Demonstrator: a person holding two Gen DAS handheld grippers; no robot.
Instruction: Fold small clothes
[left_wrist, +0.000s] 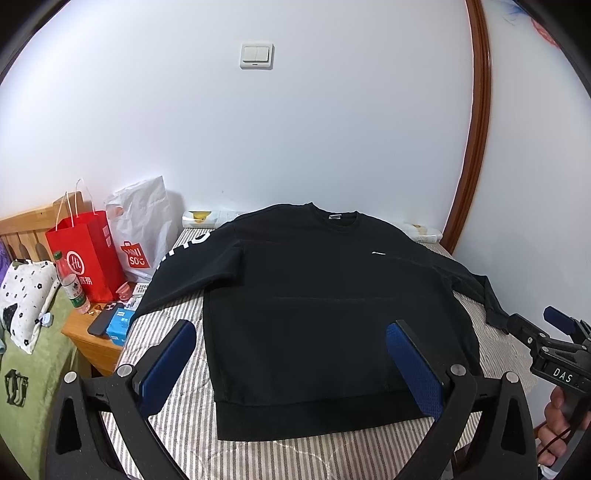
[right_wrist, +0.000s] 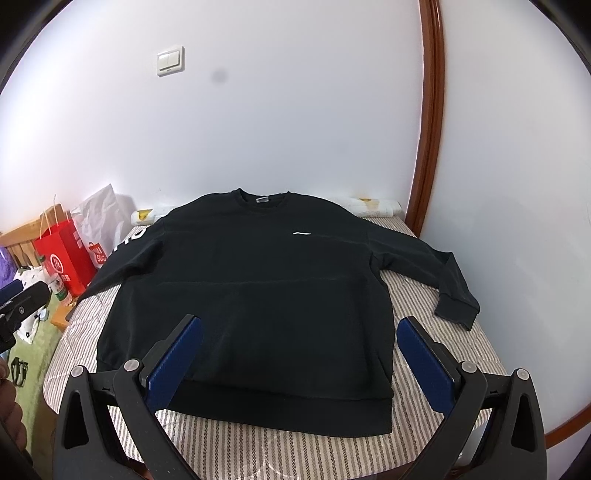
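1. Above the near hem of the sweatshirt, left gripper (left_wrist: 290, 363) hangs with its 2 blue-padded fingers spread wide, nothing between them.
2. Right gripper (right_wrist: 299, 354) hangs likewise over the hem, fingers wide apart and holding nothing; in the left wrist view it sits just beside the right sleeve cuff, whether touching cannot be told.
3. A hand (left_wrist: 557, 424) grips the right gripper's handle at the frame edge.
4. Black sweatshirt (right_wrist: 243, 273) lies flat, front up, on the striped mattress (right_wrist: 443, 354), collar toward the wall, both sleeves spread outward.
5. White logo on chest; white lettering on the sleeve at the view's left, partly hidden.
6. Sleeve at the view's right bends down, cuff (right_wrist: 458, 310) resting on the mattress.
7. Beside the bed: red paper bag (left_wrist: 88, 254), white plastic bag (left_wrist: 144, 229), bottle (left_wrist: 72, 284), all on or near a wooden nightstand (left_wrist: 92, 339).
8. Light switch (left_wrist: 257, 55) on the white wall.
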